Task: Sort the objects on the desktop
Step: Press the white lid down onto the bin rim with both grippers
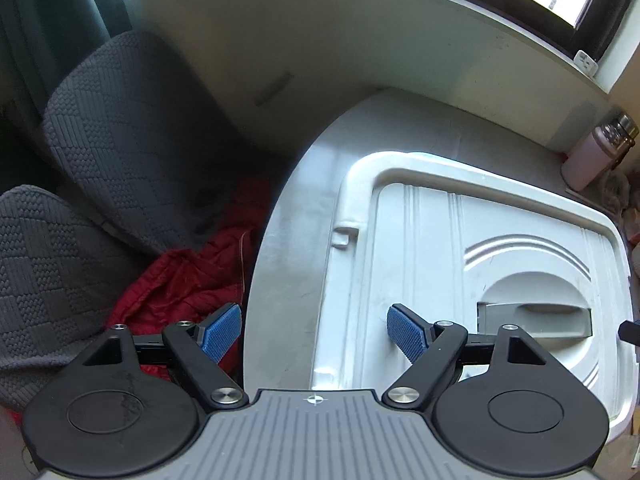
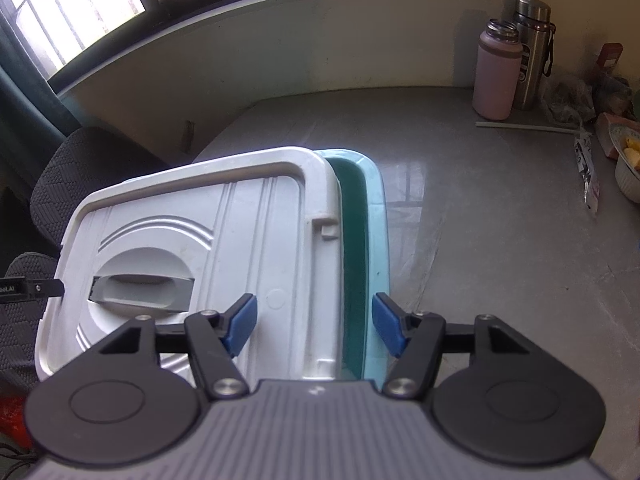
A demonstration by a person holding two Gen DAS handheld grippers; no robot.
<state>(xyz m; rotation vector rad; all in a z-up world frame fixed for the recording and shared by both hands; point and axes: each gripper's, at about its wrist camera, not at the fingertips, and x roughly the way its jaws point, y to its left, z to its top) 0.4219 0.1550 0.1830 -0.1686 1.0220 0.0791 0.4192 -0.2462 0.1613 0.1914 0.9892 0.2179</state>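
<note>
Only from the right wrist: blue box (image 2: 374,216) under shifted white lid (image 2: 192,216).

The left tongs (image 1: 314,334) stood wide apart with nothing between the blue pads (image 1: 406,334), one pad over the white lid (image 1: 460,240), the other beyond the desk (image 1: 288,248) edge above a red cloth (image 1: 180,284). The lid lay toward three o'clock, its grey handle (image 1: 536,320) set in a round recess. A grey chair (image 1: 120,140) stood at ten o'clock. A pink bottle (image 1: 588,160) stood near two o'clock by the wall.
</note>
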